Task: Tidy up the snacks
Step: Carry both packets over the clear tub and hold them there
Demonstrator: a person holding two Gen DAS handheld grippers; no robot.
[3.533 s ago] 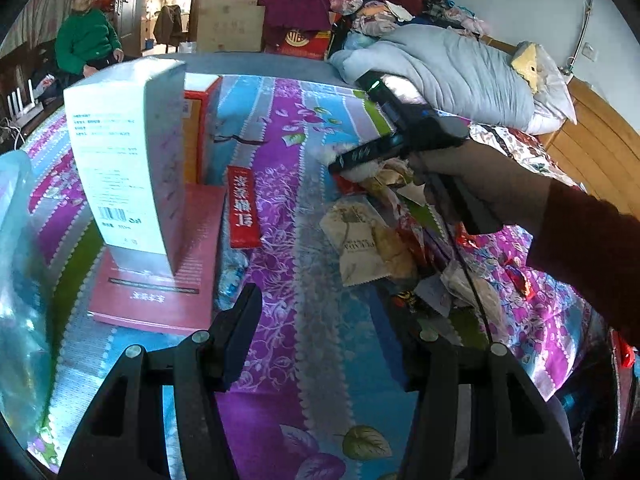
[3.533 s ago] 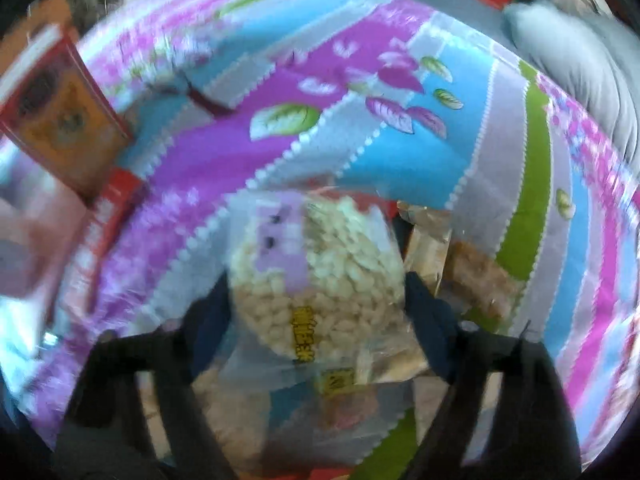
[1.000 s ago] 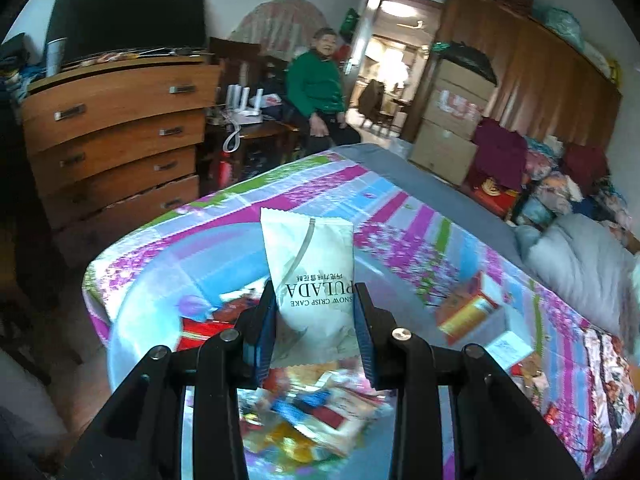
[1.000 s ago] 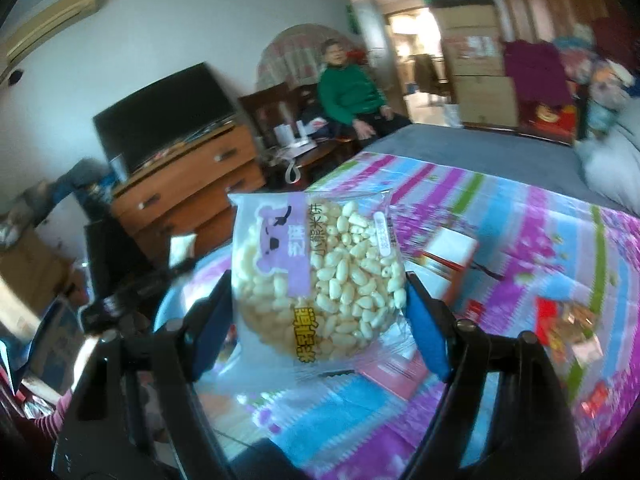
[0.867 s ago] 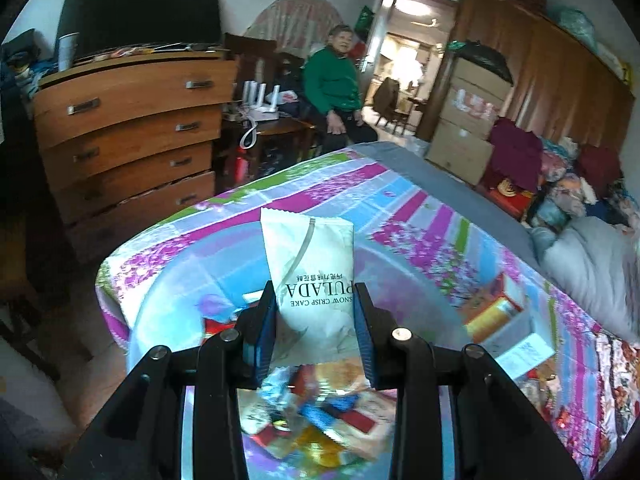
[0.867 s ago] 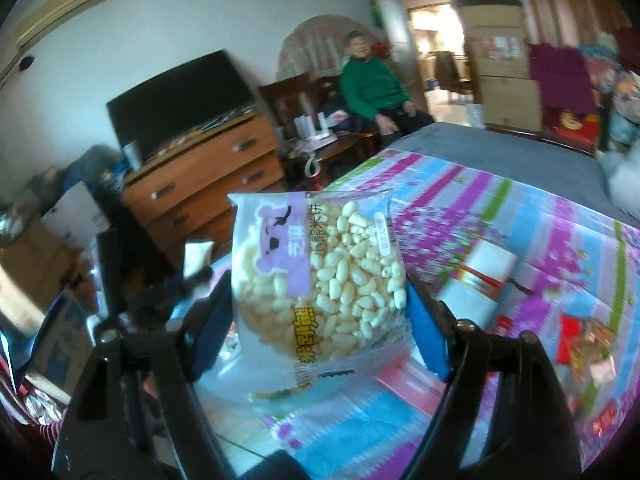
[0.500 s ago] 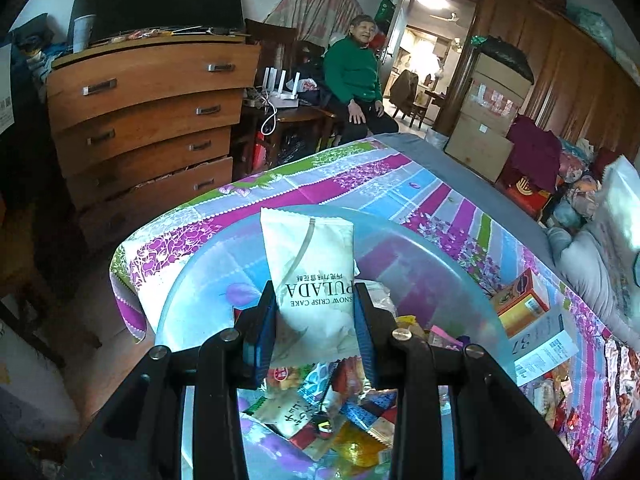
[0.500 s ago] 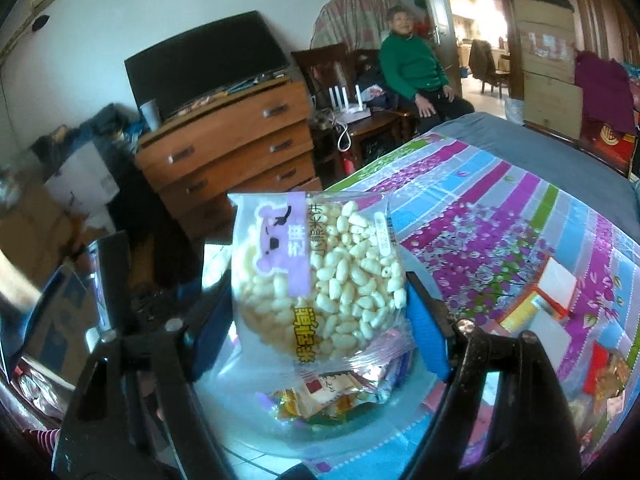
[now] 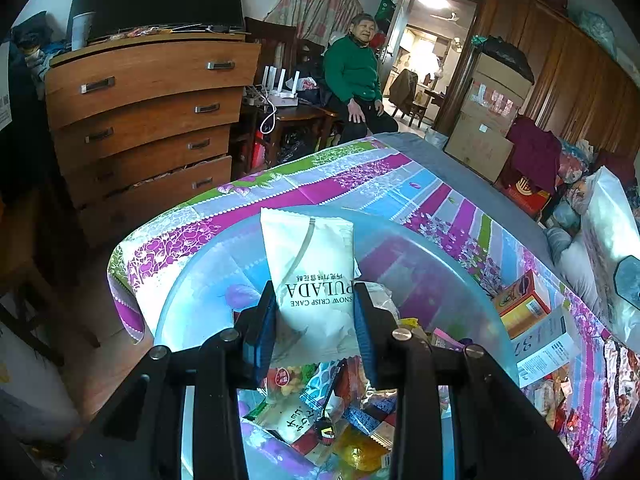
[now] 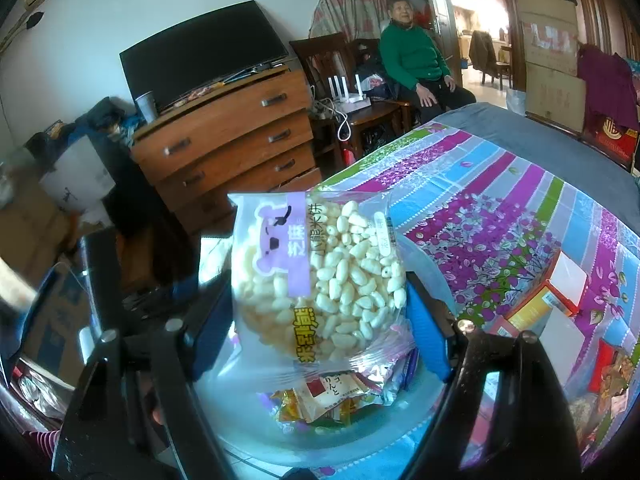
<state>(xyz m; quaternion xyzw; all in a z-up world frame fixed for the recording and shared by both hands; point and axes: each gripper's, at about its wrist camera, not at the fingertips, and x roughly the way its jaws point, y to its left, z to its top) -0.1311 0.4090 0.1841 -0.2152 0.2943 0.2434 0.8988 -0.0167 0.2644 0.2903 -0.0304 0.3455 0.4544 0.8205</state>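
Note:
My left gripper (image 9: 316, 320) is shut on a white "Pulada snow crisp cake" packet (image 9: 310, 276) and holds it upright over a clear plastic bin (image 9: 452, 276) with several snack packets (image 9: 320, 412) inside. My right gripper (image 10: 320, 312) is shut on a clear bag of puffed rice cake (image 10: 332, 276) with a purple bear label, held above the same bin (image 10: 424, 260) and its snacks (image 10: 324, 396). The bin stands at the corner of the bed.
The striped purple bedspread (image 9: 400, 184) carries an orange box (image 9: 520, 304), a white box (image 9: 548, 344) and loose snacks (image 9: 560, 392) at right. A wooden dresser (image 9: 148, 120) and a seated person in green (image 9: 352, 76) lie beyond the bed corner.
Both grippers moved from the snack pile on the bed to above the clear bin, each carrying its packet. Over the last second they lowered and closed in on the bin.

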